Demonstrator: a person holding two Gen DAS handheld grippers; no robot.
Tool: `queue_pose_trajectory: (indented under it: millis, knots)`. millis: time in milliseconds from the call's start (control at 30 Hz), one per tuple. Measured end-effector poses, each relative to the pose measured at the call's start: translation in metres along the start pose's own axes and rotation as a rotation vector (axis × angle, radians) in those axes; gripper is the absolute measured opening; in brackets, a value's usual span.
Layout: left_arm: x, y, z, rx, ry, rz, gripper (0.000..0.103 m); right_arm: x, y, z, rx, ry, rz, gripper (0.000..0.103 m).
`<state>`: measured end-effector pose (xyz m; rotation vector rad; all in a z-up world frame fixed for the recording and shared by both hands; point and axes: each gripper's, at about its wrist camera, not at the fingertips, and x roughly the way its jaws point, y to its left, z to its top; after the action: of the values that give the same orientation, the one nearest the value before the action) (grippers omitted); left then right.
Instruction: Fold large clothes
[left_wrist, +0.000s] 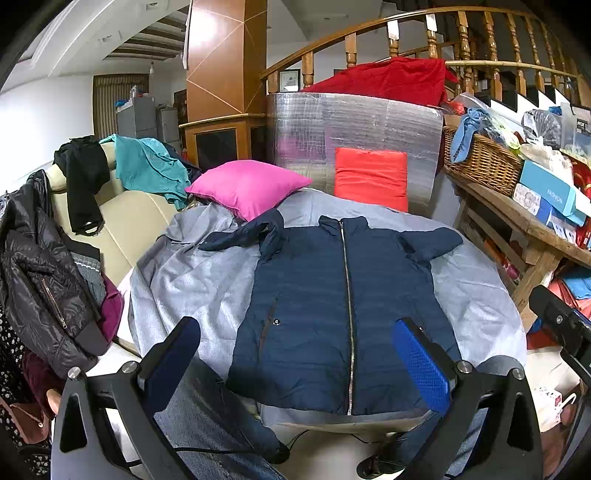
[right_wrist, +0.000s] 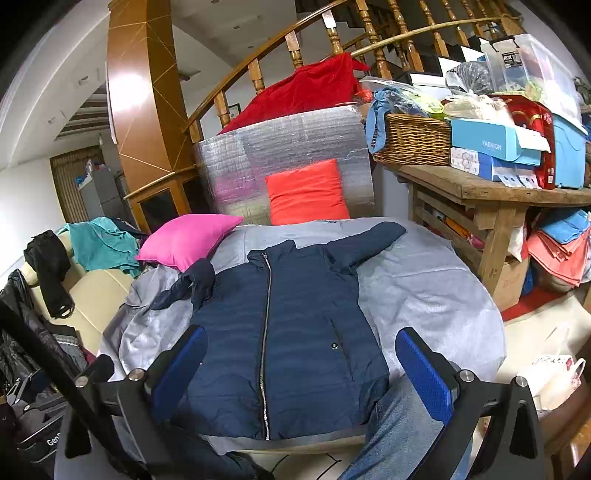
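A big dark blue puffy jacket is lying flat on its back on a round table with a soft grey cloth over it, and its silver zipper is running straight down the middle, shut all the way. It is lying spread out like this so that it will be easy to fold. The bottom edge of the jacket is sitting near the person, and the collar is pointing to the far side. The left sleeve is looking bunched and twisted up by the far left shoulder, close to a bright pink square pillow. The right sleeve is sticking out and up toward the far right, near an orange-red pillow that is leaning on a shiny silver sheet. The left gripper is hovering over the near edge with its blue padded fingers spread wide, and it is holding nothing. The right gripper is also hovering above the near part of the jacket with its fingers wide apart and nothing between them. Both are waiting open, most likely so they can each pinch a bit of jacket. The folding is looking not yet started. I think the sleeves are needing to come in over the body first, and the twisted left one may be tricky, because puffy cloth likes to slip and spring back. The person's blue jeans are showing under the grippers.
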<state>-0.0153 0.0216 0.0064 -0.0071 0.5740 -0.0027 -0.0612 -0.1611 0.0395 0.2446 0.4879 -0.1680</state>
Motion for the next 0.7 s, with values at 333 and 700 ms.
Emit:
queue_pose_trajectory:
  millis: [333, 700]
  knots:
    - [-0.0005, 0.0009, 0.0001, 0.002, 0.004, -0.006, 0.103, -0.0009, 0.0001, -0.0014, -0.001, 0.0, 0.004, 0.103]
    - [0.0002, -0.0002, 0.0008, 0.01, 0.01, -0.005, 0.103, -0.0006, -0.0022, -0.0009, 0.002, 0.006, 0.007, 0.103]
